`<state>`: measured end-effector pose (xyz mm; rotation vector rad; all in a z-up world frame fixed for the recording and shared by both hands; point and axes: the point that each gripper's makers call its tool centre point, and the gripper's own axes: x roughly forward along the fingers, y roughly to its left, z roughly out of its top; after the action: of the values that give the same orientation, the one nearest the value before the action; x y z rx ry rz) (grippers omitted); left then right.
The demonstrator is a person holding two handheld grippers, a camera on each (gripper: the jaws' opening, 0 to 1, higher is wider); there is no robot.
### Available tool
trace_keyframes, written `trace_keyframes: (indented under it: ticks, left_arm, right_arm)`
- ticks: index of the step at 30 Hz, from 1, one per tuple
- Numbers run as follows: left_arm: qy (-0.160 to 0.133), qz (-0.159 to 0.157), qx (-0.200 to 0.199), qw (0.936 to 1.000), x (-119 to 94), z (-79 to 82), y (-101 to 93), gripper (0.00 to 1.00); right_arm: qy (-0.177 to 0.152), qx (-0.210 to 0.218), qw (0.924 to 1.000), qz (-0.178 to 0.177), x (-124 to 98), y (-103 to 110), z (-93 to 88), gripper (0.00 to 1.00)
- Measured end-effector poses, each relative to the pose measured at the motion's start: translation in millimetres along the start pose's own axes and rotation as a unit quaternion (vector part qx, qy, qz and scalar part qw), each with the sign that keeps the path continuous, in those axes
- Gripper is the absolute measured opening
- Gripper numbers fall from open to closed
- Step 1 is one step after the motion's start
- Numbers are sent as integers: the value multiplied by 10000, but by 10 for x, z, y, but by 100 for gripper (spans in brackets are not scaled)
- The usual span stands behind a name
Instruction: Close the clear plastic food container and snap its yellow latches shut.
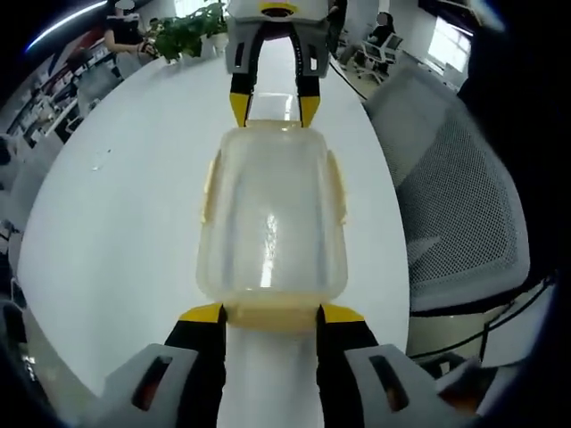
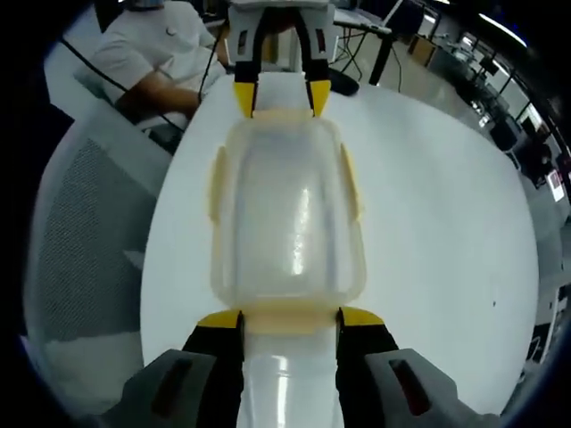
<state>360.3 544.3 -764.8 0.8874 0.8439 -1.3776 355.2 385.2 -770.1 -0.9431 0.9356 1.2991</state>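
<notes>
A clear plastic food container (image 1: 272, 218) with its lid on lies lengthwise on the white table (image 1: 116, 205). Yellow latches run along its long sides (image 1: 211, 185) and across its ends. My left gripper (image 1: 272, 315) is open, its yellow-tipped jaws straddling the near end latch (image 1: 272, 318). The right gripper (image 1: 272, 109) faces it at the far end, jaws either side of that end. In the right gripper view the container (image 2: 285, 214) shows the same way: my right gripper (image 2: 290, 318) is open around the near end latch (image 2: 290, 319), and the left gripper (image 2: 278, 96) sits opposite.
A white mesh office chair (image 1: 464, 205) stands close to the table's edge, seen again as the chair (image 2: 80, 241). A person in a white shirt (image 2: 156, 53) sits beyond it. Potted plants (image 1: 187, 36) stand at the table's far end. Bare table top (image 2: 446, 205) lies beside the container.
</notes>
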Motion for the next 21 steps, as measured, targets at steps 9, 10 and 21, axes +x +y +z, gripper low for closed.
trace_keyframes:
  ticks: [9,10,21]
  left_arm:
    - [10,32,84,10000,-94,207,58,38]
    - [-4,9,67,10000,-92,229,46,38]
    - [-1,11,124,9999,27,492,31,38]
  right_arm:
    - [-82,74,9999,-71,-214,-47,-76,39]
    - [-62,59,9999,-85,-225,-37,-105,39]
    - [-68,136,9999,-83,-387,-15,-359,39]
